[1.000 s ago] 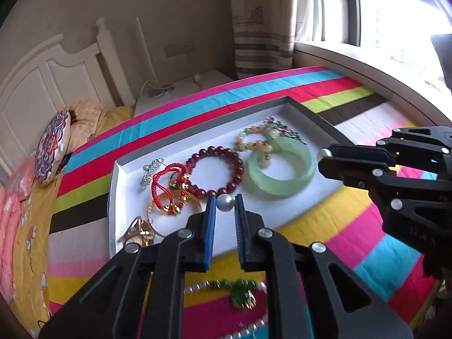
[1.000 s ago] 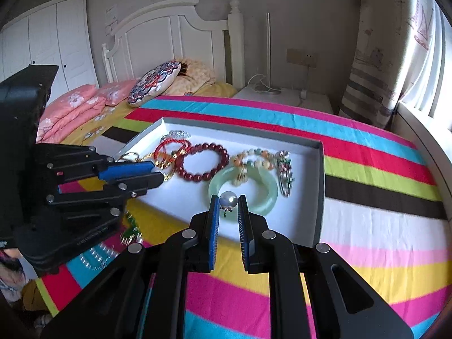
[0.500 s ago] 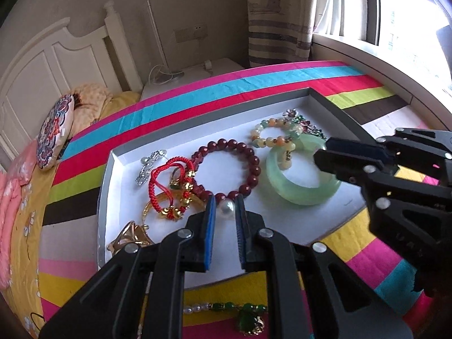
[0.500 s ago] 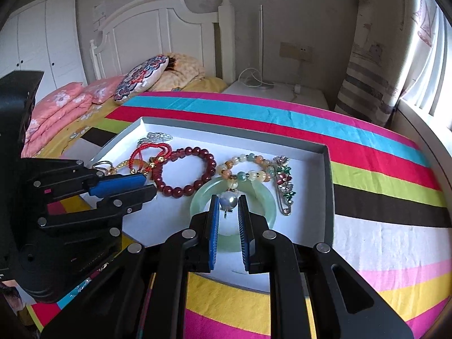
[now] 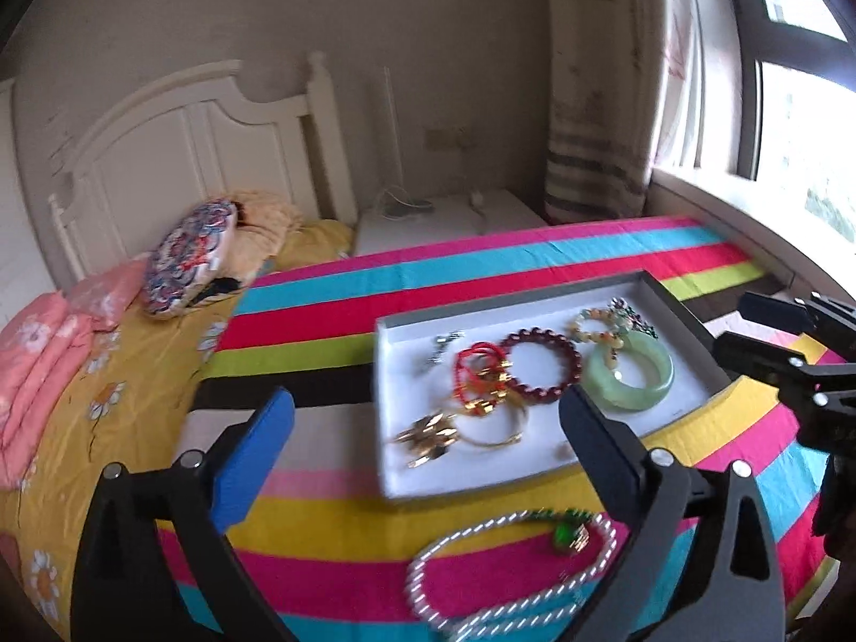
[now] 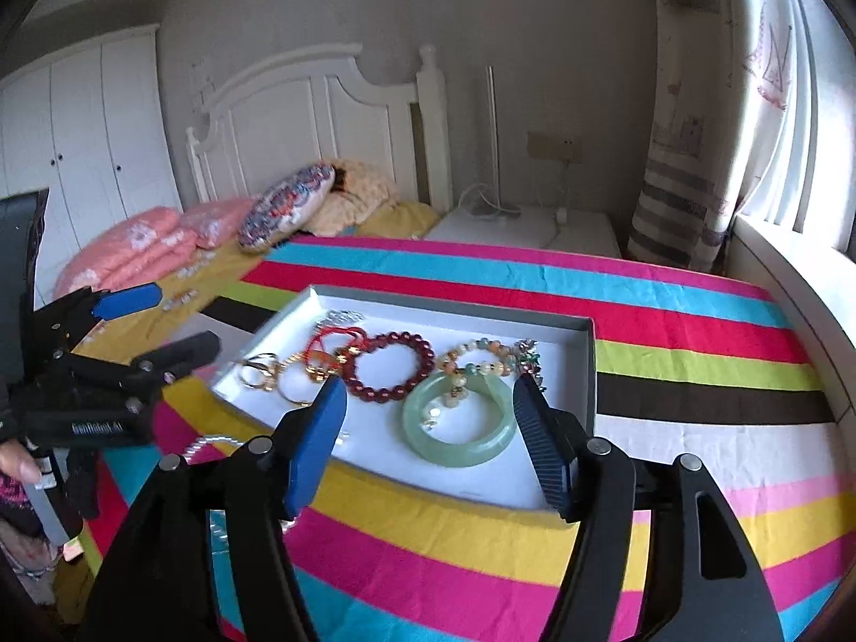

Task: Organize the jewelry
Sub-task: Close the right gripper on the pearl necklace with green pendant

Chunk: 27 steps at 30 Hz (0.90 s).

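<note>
A white tray (image 5: 386, 353) with grey outer walls lies on the striped bedspread. It holds a green jade bangle (image 5: 630, 381), a dark red bead bracelet (image 5: 540, 364), a red cord bracelet (image 5: 473, 374), a gold bangle (image 5: 495, 430) and a gold brooch (image 5: 428, 434). My left gripper (image 5: 425, 406) hangs above the tray's near left corner, jaws opening wide with nothing between them. My right gripper (image 6: 430, 390) is over the jade bangle (image 6: 460, 449), jaws opening and empty. A small pearl piece (image 6: 431, 416) lies inside the bangle. A blurred pale speck (image 5: 563, 449) sits on the tray floor.
A white bead necklace with a green pendant (image 5: 508, 567) lies on the bedspread in front of the tray. Pink pillows (image 6: 134, 246) and a patterned cushion (image 6: 286, 208) sit by the white headboard. A nightstand (image 6: 529, 224) and a curtained window are at the back right.
Both grippers were shut on a small pearl piece each; both have opened and the pearls have left the jaws. The left gripper pulled back and rose, leaving the tray at right in its view.
</note>
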Each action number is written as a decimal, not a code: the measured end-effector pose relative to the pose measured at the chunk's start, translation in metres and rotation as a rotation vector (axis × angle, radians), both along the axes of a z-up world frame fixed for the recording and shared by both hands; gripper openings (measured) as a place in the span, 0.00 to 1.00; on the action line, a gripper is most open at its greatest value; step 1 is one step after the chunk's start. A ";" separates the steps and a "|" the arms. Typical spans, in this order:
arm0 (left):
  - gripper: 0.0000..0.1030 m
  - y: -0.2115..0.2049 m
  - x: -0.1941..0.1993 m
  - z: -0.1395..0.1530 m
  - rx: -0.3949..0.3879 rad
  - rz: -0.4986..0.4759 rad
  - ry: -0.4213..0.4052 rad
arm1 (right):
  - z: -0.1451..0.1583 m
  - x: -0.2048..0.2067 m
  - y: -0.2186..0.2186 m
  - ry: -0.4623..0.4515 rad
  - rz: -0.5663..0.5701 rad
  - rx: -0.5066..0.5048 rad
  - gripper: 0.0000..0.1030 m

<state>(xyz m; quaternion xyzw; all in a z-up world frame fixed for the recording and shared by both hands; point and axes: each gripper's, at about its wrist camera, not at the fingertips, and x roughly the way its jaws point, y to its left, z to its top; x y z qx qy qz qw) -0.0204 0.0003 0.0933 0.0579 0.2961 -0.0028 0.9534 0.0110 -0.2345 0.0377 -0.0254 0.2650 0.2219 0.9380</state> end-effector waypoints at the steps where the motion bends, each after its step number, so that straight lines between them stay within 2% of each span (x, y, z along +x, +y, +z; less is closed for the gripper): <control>1: 0.96 0.007 -0.007 0.002 -0.006 0.010 -0.006 | 0.000 -0.005 0.000 0.002 0.001 -0.001 0.61; 6: 0.97 0.036 -0.039 -0.003 -0.061 0.058 -0.012 | -0.004 -0.020 0.000 0.016 0.008 -0.006 0.67; 12: 0.98 0.056 -0.062 -0.037 -0.077 0.090 0.046 | -0.026 -0.038 0.016 0.074 0.063 -0.049 0.68; 19: 0.97 0.070 -0.074 -0.073 -0.097 0.100 0.094 | -0.057 -0.058 0.066 0.132 0.202 -0.185 0.68; 22: 0.97 0.075 -0.079 -0.071 -0.129 0.083 0.059 | -0.063 -0.069 0.093 0.128 0.272 -0.242 0.72; 27: 0.97 0.086 -0.077 -0.075 -0.214 0.080 0.083 | -0.069 -0.076 0.125 0.136 0.342 -0.303 0.72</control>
